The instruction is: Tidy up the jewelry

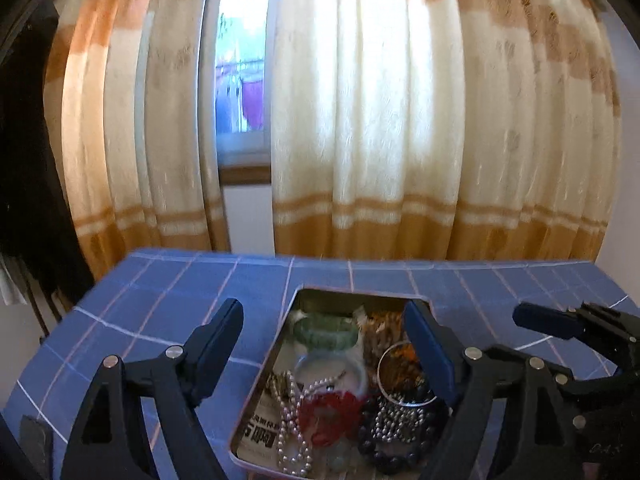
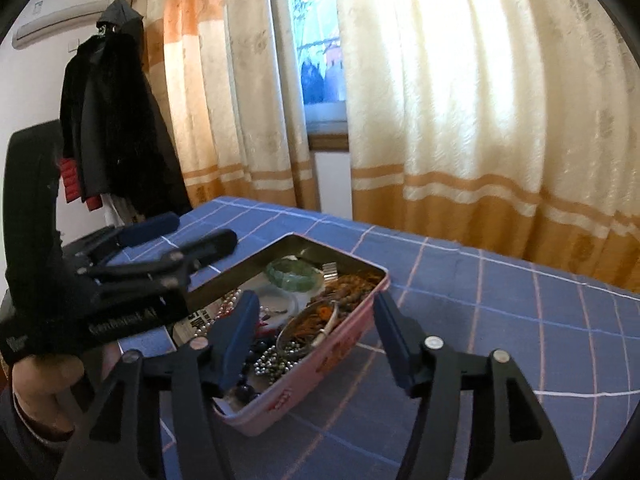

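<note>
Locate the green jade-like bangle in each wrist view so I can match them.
Left wrist: green jade-like bangle lies lower centre, at the far end of the tin.
Right wrist: bangle sits centre, also at the tin's far end.
Shared landmark: the pink rectangular metal tin on the blue checked tablecloth.

Shiny metal tin (image 1: 294,312), cloth tablecloth (image 1: 168,300)

— What's in the open pink tin (image 2: 320,364)?
— A green bangle (image 1: 325,333), pearl strand (image 1: 294,420), red bracelet (image 1: 330,416), dark beads (image 1: 394,446) (all tangled).
— Where?
— Flat on the blue checked surface (image 1: 160,300).
</note>
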Motion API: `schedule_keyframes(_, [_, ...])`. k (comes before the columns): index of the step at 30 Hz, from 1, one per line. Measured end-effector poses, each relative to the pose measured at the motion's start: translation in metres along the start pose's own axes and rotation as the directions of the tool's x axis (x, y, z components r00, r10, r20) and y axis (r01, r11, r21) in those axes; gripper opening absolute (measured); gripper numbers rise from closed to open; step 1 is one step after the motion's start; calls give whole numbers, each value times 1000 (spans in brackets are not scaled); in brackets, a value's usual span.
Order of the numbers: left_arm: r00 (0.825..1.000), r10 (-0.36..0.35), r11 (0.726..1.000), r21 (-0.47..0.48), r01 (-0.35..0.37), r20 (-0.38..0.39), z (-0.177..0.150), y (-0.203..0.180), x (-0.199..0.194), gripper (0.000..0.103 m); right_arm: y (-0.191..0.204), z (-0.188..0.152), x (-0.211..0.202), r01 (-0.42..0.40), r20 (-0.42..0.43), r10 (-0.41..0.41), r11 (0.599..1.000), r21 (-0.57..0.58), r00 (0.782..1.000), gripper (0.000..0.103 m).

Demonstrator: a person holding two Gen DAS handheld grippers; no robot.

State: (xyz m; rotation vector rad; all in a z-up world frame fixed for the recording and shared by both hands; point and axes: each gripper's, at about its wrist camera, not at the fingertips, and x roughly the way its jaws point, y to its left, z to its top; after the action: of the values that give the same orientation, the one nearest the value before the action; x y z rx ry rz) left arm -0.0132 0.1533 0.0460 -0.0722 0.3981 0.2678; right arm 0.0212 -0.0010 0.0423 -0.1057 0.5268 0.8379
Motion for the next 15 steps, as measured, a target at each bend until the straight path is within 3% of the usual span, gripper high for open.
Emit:
schedule_keyframes(8, [1000,12,1000,16,-12,-13,-3,-3,6,83,7,0,-18,93,100,-88,995,-39,991,76])
schedule_keyframes(15, [1000,18,1000,12,-17,-15,-5,-3,6,83,9,0,-16,104,108,-97,993,-59,989,76])
